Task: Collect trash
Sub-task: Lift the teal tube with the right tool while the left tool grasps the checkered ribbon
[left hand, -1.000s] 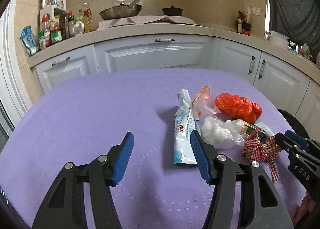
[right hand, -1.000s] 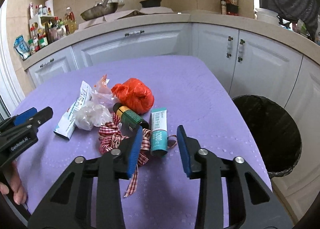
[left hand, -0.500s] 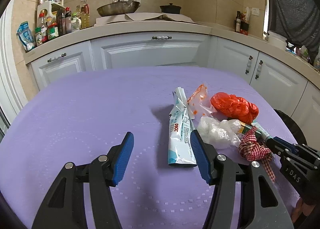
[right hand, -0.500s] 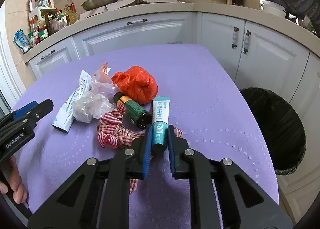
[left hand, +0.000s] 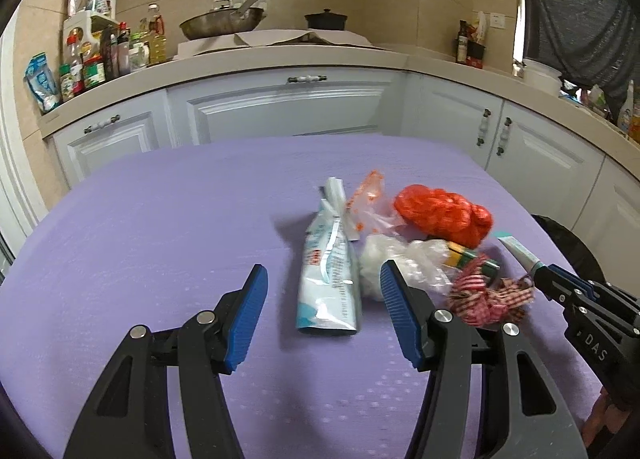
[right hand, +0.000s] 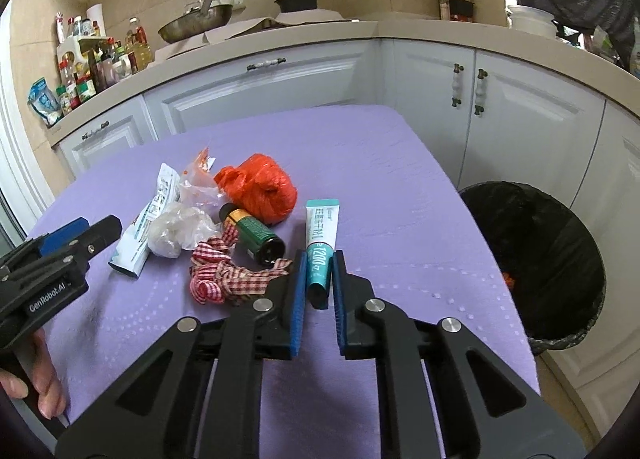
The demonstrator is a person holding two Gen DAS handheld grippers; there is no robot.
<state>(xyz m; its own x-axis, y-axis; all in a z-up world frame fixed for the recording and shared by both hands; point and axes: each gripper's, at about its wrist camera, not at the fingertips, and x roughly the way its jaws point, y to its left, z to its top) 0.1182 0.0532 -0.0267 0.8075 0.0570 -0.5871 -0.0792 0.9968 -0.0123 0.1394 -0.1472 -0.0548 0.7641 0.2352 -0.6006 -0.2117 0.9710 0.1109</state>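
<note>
Right gripper, lately open, is now found clamped on the capped end of the teal-and-white plastic tube at lower centre, so removal to the black-lined bin at right is judged ready.

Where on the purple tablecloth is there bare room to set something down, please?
The tablecloth is bare left of the white pouch, back to the cabinets. Another free strip runs between the teal tube and the edge by the black bin. The middle is crowded: orange bag, checked ribbon, green bottle.
</note>
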